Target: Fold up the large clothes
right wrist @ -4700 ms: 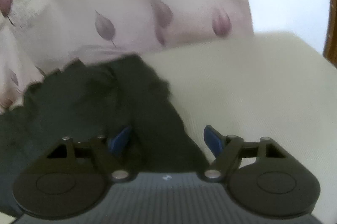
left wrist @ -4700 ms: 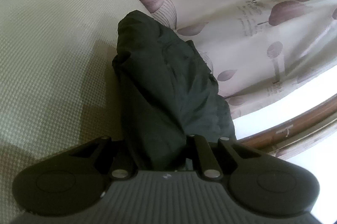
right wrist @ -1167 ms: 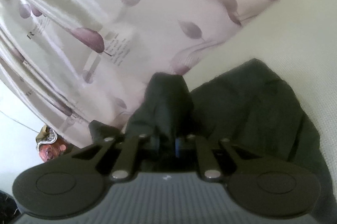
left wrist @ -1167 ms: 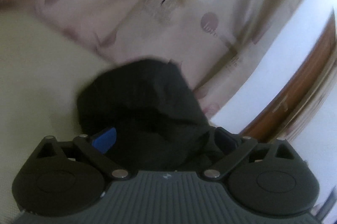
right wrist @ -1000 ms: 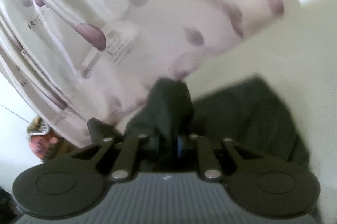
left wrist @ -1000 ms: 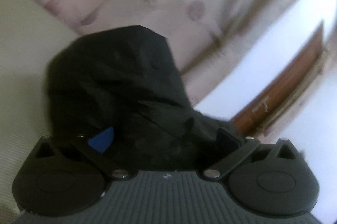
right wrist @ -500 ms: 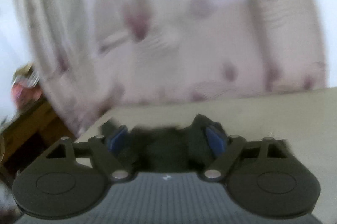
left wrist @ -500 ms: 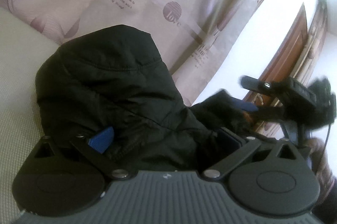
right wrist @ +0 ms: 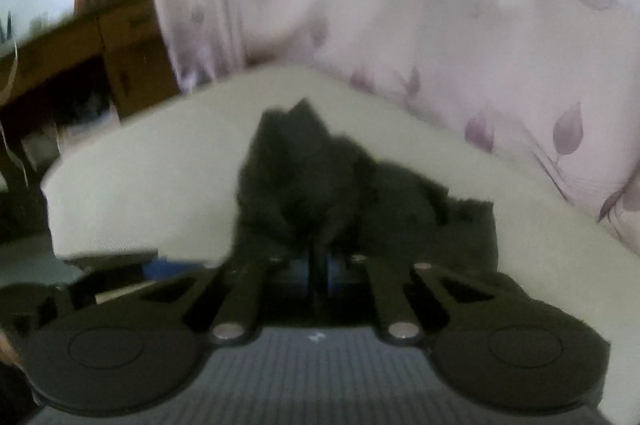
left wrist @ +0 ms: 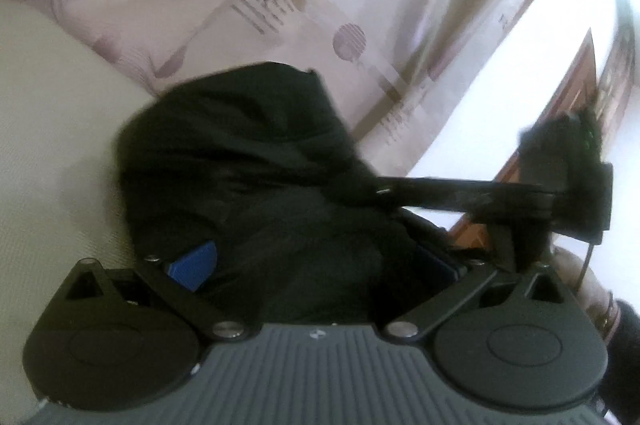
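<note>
A black garment (left wrist: 240,153) lies bunched on a cream cushion (left wrist: 52,129). My left gripper (left wrist: 314,265) stands open and low against the heap. Its blue pads (left wrist: 192,265) are spread wide, with the cloth bulging between them. In the left wrist view my right gripper (left wrist: 380,191) reaches in from the right, its tip buried in the cloth. In the right wrist view the right gripper (right wrist: 318,271) is shut on a raised fold of the black garment (right wrist: 304,165). The rest of the cloth spreads to the right over the cushion (right wrist: 160,177).
A pale curtain with purple leaf prints (left wrist: 320,5) hangs close behind the cushion and also fills the upper right wrist view (right wrist: 440,25). A brown wooden frame (left wrist: 576,73) stands at the right. Wooden furniture (right wrist: 80,45) lies beyond the cushion's left edge. A hand (left wrist: 576,277) holds the right gripper.
The right gripper let go of its earlier fold, opened wide, rolled round and shut on another fold. It now shows in the left wrist view. The left gripper stays open and has shifted a little.
</note>
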The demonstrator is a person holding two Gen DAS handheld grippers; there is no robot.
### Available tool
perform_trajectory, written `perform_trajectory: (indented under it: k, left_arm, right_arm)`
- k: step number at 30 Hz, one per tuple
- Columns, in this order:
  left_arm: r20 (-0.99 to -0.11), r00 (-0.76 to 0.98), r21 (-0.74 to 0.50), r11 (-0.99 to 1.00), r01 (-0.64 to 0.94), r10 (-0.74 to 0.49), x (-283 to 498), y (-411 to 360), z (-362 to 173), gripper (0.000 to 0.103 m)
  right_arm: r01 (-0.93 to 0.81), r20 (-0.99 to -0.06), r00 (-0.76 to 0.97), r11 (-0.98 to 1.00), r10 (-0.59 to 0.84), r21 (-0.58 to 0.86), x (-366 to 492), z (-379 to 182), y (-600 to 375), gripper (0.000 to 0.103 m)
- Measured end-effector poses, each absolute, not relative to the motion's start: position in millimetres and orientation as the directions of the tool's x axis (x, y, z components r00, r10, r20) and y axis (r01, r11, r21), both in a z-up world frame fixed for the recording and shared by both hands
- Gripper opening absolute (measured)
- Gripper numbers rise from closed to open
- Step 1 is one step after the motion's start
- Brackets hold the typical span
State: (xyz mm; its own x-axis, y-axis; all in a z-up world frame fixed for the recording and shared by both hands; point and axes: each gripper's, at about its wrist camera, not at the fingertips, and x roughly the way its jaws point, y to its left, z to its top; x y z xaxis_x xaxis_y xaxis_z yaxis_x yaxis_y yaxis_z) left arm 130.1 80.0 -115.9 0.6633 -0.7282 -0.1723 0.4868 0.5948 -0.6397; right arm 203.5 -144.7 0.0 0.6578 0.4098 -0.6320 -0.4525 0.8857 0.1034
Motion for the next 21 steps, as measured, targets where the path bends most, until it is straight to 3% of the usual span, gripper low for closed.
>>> perform_trajectory:
  k: [6,9,11,13,14,17,20,21]
  left_arm:
    - [-0.131,0.732,-0.608,0.638,0.473,-0.668,122.2,101.1,-82.2,0.103]
    - [-0.115,0.717,-0.569,0.637,0.519,-0.687,124.2,81.4,-65.4,0.103]
    - [-0.112,0.691,-0.535,0.63,0.563,-0.714,127.9,57.8,-59.6,0.103]
    - [-0.172,0.69,-0.454,0.678,0.578,-0.703,131.1,36.5,-61.9,0.103]
    - [-0.163,0.681,-0.486,0.659,0.574,-0.714,132.2,36.5,-65.8,0.103]
    - [-0.066,0.677,-0.611,0.567,0.553,-0.733,127.3,57.0,-76.4,0.103]
    - [-0.085,0.694,-0.657,0.564,0.5,-0.715,125.9,75.3,-82.5,0.103]
    - [-0.094,0.695,-0.678,0.557,0.48,-0.713,126.5,80.7,-84.5,0.103]
  right_arm:
    - [-0.364,-0.464,0.771,0.9,0.436,0.24,147.3,24.6,-195.1,0.001]
    - [-0.284,-0.297,0.864,0.881,0.406,0.378,112.2,29.1,-253.0,0.0]
    - [-0.218,-0.235,0.907,0.866,0.35,0.451,92.6,26.7,-295.3,0.0]
    - [-0.122,-0.262,0.931,0.892,0.254,0.435,80.6,16.4,-320.7,0.0]
    - [-0.058,-0.293,0.934,0.897,0.204,0.438,76.9,8.9,-331.0,0.001]
    - [-0.063,-0.339,0.897,0.841,0.283,0.537,75.1,-7.6,-344.1,0.005]
    - [-0.153,-0.313,0.887,0.857,0.338,0.493,82.5,8.3,-315.7,0.005]
    - [-0.187,-0.306,0.871,0.835,0.385,0.517,91.3,15.2,-306.5,0.011]
